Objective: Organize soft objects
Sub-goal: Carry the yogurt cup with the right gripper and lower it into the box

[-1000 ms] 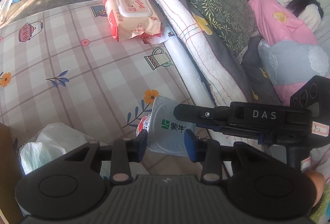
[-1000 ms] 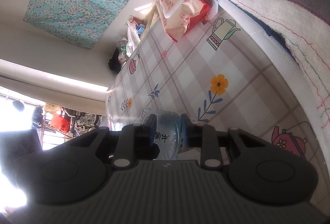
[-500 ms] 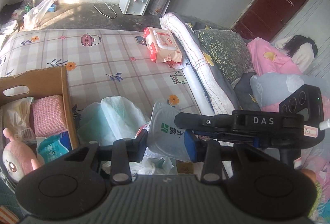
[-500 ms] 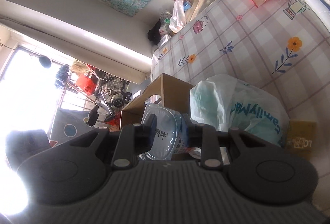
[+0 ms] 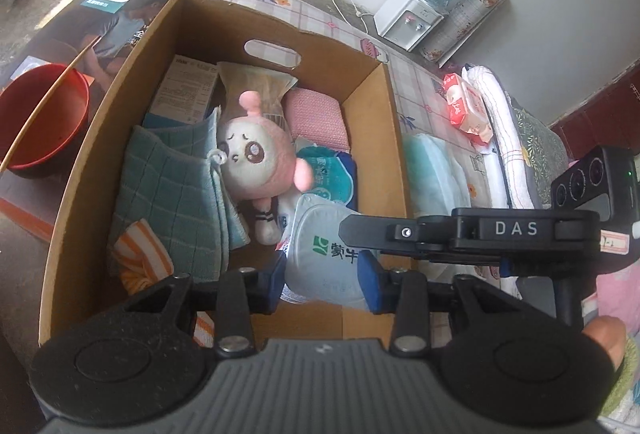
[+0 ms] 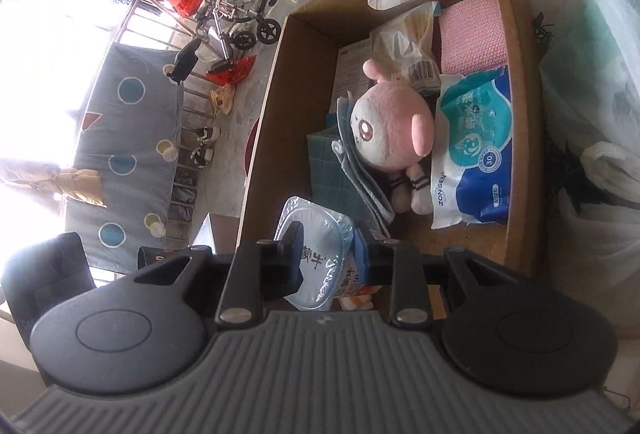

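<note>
Both grippers are shut on one soft clear milk pouch (image 5: 326, 258) with green print, held over the near end of an open cardboard box (image 5: 100, 138). My left gripper (image 5: 322, 274) grips its near edge; my right gripper (image 6: 330, 262) grips the pouch (image 6: 316, 254) from the side, its arm crossing the left wrist view. Inside the box lie a pink plush doll (image 5: 256, 158), a folded teal cloth (image 5: 176, 190), a pink knit cloth (image 5: 318, 118), a blue tissue pack (image 6: 476, 150) and an orange striped cloth (image 5: 140, 262).
A red basin (image 5: 40, 122) stands on the floor left of the box. A pale green plastic bag (image 5: 436, 170) lies on the checked mattress (image 5: 412, 82) right of the box, with a red wet-wipe pack (image 5: 466, 106) and rolled bedding (image 5: 504, 138) beyond.
Both grippers have carried the pouch from above the mattress leftward to over the open box. The box interior now fills both views.
</note>
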A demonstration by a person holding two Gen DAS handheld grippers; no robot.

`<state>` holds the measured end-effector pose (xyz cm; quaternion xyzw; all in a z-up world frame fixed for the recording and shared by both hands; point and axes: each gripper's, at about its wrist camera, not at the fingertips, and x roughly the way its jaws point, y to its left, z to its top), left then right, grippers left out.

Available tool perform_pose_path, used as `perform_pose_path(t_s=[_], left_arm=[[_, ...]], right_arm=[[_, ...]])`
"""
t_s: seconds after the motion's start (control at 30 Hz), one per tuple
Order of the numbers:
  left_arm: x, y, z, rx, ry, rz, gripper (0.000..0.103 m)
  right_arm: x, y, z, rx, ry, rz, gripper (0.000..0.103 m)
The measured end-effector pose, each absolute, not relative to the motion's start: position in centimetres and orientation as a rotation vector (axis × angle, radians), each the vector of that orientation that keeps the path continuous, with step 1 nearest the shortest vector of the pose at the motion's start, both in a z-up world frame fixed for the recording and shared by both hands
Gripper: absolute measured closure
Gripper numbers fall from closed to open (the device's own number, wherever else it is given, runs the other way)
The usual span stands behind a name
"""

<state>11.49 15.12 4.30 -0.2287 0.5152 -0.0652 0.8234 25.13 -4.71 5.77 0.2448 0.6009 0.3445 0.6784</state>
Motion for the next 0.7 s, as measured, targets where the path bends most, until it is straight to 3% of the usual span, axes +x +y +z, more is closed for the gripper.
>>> perform_pose_path(t_s=[0.47,0.7], left_arm=[[11.6,17.4,-4.8,-0.576,1.366,-0.118,0.062],[11.4,17.5,-4.2,-0.572,1.355,-0.121,0.051]], right_arm=[[25.6,0.5,-0.2,0.307,1.605,0.701,0.076],[25.7,0.2,-0.2,0.295,1.614,0.700,0.063]])
